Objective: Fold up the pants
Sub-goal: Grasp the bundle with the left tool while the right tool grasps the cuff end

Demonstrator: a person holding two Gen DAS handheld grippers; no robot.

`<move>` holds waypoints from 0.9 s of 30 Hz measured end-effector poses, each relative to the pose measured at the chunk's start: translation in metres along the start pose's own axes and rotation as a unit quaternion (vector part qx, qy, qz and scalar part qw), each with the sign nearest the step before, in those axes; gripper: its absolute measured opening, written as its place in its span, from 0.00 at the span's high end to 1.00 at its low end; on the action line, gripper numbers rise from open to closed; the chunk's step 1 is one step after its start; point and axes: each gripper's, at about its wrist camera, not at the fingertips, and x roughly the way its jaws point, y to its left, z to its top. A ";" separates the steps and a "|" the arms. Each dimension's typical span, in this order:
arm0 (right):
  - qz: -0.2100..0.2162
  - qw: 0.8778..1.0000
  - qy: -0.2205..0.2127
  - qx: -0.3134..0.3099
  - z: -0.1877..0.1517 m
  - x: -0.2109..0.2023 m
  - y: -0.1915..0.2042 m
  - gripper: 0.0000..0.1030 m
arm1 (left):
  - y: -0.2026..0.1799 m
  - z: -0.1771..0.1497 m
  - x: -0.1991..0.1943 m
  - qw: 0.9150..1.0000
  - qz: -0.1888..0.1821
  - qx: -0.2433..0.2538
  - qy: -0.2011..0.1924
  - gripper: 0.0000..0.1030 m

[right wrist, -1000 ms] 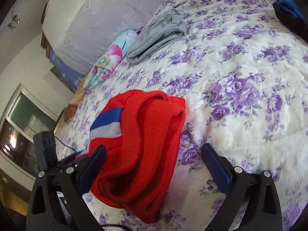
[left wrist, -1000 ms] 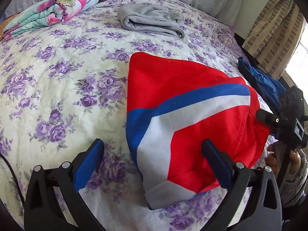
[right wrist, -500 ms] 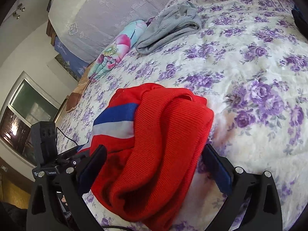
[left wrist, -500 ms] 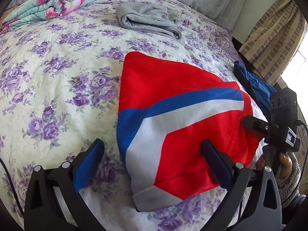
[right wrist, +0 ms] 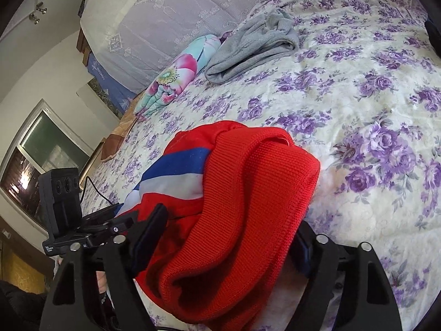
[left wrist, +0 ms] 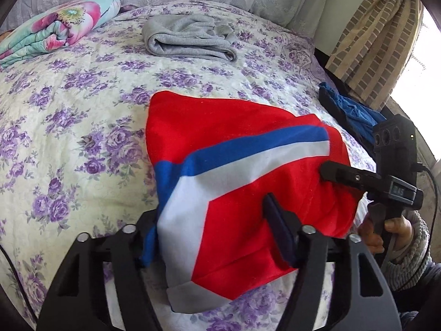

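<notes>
Red pants (left wrist: 237, 143) with a blue and white stripe lie folded on the floral bedspread (left wrist: 69, 127). My left gripper (left wrist: 217, 237) straddles the pants' near edge, fingers narrowed around the cloth. My right gripper (right wrist: 220, 237) straddles the ribbed red waistband end (right wrist: 248, 193), which bulges between its fingers. The right gripper (left wrist: 358, 179) shows at the pants' right edge in the left wrist view. The left gripper (right wrist: 91, 229) shows at left in the right wrist view.
Folded grey garment (left wrist: 187, 38) lies at the far side of the bed. A rolled floral quilt (left wrist: 55, 27) sits far left. Blue cloth (left wrist: 350, 110) lies at the bed's right edge by a striped curtain (left wrist: 372, 35). A window (right wrist: 35, 165) is at left.
Both grippers have moved forward onto the pants and their fingers have narrowed from wide open to around the cloth at each end.
</notes>
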 end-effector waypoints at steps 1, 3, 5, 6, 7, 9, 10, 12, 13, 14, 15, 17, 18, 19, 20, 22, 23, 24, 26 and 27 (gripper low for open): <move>0.006 1.000 -0.003 0.002 0.000 -0.001 -0.001 0.37 | -0.001 0.001 -0.001 1.000 0.002 0.000 -0.001 0.48; 0.013 1.000 -0.007 0.003 -0.001 -0.003 -0.001 0.41 | -0.003 0.002 -0.003 1.000 0.007 0.005 -0.003 0.53; 0.010 1.000 -0.010 -0.002 -0.001 -0.003 0.001 0.44 | -0.004 0.004 -0.005 1.000 0.016 0.007 -0.006 0.60; 0.009 1.000 -0.013 -0.006 -0.001 -0.004 0.003 0.46 | -0.004 0.005 -0.006 1.000 0.021 0.008 -0.009 0.62; 0.008 1.000 -0.016 -0.011 0.000 -0.006 0.005 0.47 | -0.004 0.006 -0.008 1.000 0.026 0.009 -0.012 0.67; 0.006 1.000 -0.020 -0.023 0.001 -0.008 0.009 0.48 | -0.006 0.010 -0.010 0.999 0.037 0.014 -0.018 0.75; 0.004 0.999 -0.021 -0.027 0.002 -0.009 0.010 0.49 | -0.006 0.011 -0.011 0.999 0.039 0.014 -0.019 0.78; 0.004 0.999 -0.022 -0.027 0.002 -0.009 0.010 0.50 | -0.008 0.013 -0.012 0.999 0.044 0.016 -0.022 0.80; 0.004 0.999 -0.023 -0.026 0.002 -0.009 0.010 0.50 | -0.009 0.013 -0.012 0.998 0.048 0.020 -0.023 0.80; 0.003 0.999 -0.023 -0.027 0.002 -0.009 0.010 0.50 | -0.012 0.012 -0.012 0.998 0.054 0.026 -0.024 0.80; 0.002 0.999 -0.023 -0.028 0.002 -0.009 0.010 0.50 | -0.014 0.011 -0.011 0.997 0.059 0.032 -0.024 0.80; 0.000 0.999 -0.022 -0.029 0.001 -0.008 0.010 0.50 | -0.012 0.009 -0.008 0.998 0.061 0.028 -0.020 0.79; -0.001 0.999 -0.021 -0.030 0.001 -0.007 0.010 0.50 | -0.009 0.007 -0.006 0.998 0.056 0.020 -0.016 0.77; -0.002 0.999 -0.020 -0.031 0.001 -0.007 0.010 0.50 | -0.005 0.005 -0.004 0.998 0.052 0.014 -0.012 0.72; -0.002 0.999 -0.019 -0.031 0.000 -0.006 0.010 0.50 | -0.002 0.003 -0.003 0.999 0.049 0.007 -0.012 0.63; -0.001 0.999 -0.018 -0.027 -0.001 -0.006 0.009 0.50 | 0.006 0.001 -0.001 0.999 0.044 -0.007 -0.012 0.48; 0.000 1.000 -0.017 -0.024 -0.001 -0.006 0.007 0.50 | 0.009 0.000 0.000 0.999 0.042 -0.014 -0.011 0.38; 0.000 1.000 -0.017 -0.022 -0.001 -0.005 0.007 0.50 | 0.014 0.000 0.002 0.999 0.040 -0.025 -0.009 0.33; 0.002 1.000 -0.016 -0.018 -0.001 -0.004 0.005 0.50 | 0.021 0.000 0.007 0.999 0.025 -0.045 -0.006 0.27; 0.002 1.000 -0.016 -0.016 -0.001 -0.004 0.005 0.50 | 0.022 0.001 0.008 0.999 0.021 -0.047 -0.005 0.27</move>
